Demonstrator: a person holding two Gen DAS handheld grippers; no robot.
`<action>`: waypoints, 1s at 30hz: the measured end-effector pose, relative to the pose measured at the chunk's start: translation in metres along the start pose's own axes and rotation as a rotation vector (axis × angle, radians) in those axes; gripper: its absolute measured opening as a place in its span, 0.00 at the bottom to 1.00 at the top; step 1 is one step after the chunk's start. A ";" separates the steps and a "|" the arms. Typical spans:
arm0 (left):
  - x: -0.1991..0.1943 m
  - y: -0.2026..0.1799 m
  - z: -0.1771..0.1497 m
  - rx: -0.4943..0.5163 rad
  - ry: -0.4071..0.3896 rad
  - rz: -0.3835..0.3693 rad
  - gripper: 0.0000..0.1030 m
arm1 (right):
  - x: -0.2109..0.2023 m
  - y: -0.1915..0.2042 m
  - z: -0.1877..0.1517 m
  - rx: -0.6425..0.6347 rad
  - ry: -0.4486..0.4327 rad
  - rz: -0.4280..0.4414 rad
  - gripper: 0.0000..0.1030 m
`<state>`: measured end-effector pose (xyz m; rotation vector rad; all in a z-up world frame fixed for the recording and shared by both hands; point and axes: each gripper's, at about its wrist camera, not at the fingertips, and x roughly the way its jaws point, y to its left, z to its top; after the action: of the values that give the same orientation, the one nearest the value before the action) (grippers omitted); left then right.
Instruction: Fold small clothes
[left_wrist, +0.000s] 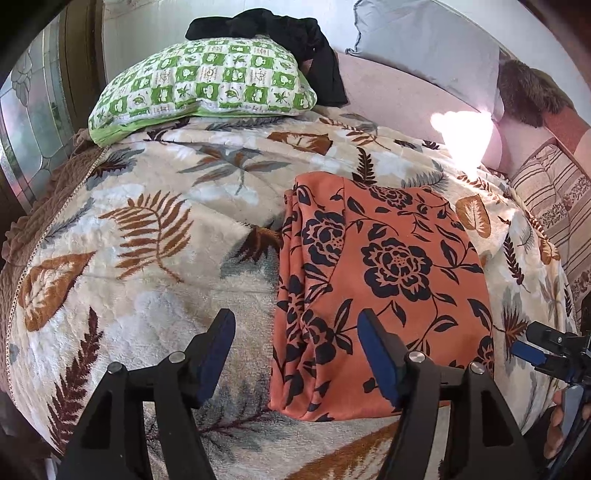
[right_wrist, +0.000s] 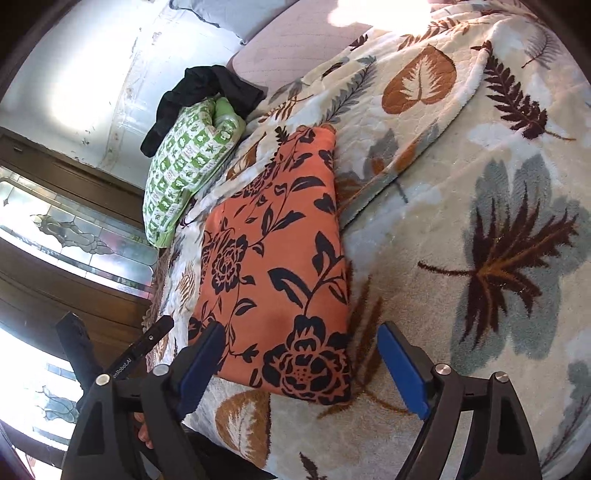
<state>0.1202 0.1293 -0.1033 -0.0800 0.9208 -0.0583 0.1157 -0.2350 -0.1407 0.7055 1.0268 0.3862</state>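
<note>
Both grippers, left gripper (left_wrist: 296, 354) and right gripper (right_wrist: 301, 363), jaws released, hover by folded orange cloth (left_wrist: 384, 273) near bed (left_wrist: 147, 236) edge, ready for next fold.

Only one text reads: white letters "enRobot.AI", its start cut off, on the black bar of the left claw (right_wrist: 149, 341) at lower left of the right wrist view.

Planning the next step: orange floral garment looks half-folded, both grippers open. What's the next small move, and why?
Probably lower the left gripper onto the near left corner of the orange floral garment and close there, ready to fold it across. Its jaws stand open right above that layered left edge. The right gripper is open too, over the near right corner. The garment lies flat on the leaf-print blanket, held by neither.
</note>
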 end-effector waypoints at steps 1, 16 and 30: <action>0.001 0.003 -0.001 -0.011 0.003 -0.004 0.68 | 0.000 -0.002 0.001 0.006 -0.003 -0.002 0.85; 0.030 0.012 0.014 -0.041 0.065 -0.022 0.69 | 0.027 -0.008 0.033 0.045 0.022 0.046 0.88; 0.030 0.014 0.014 -0.043 0.064 -0.044 0.70 | 0.020 -0.004 0.040 0.020 0.000 0.008 1.00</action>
<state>0.1496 0.1409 -0.1197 -0.1386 0.9840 -0.0821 0.1605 -0.2403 -0.1434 0.7274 1.0298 0.3834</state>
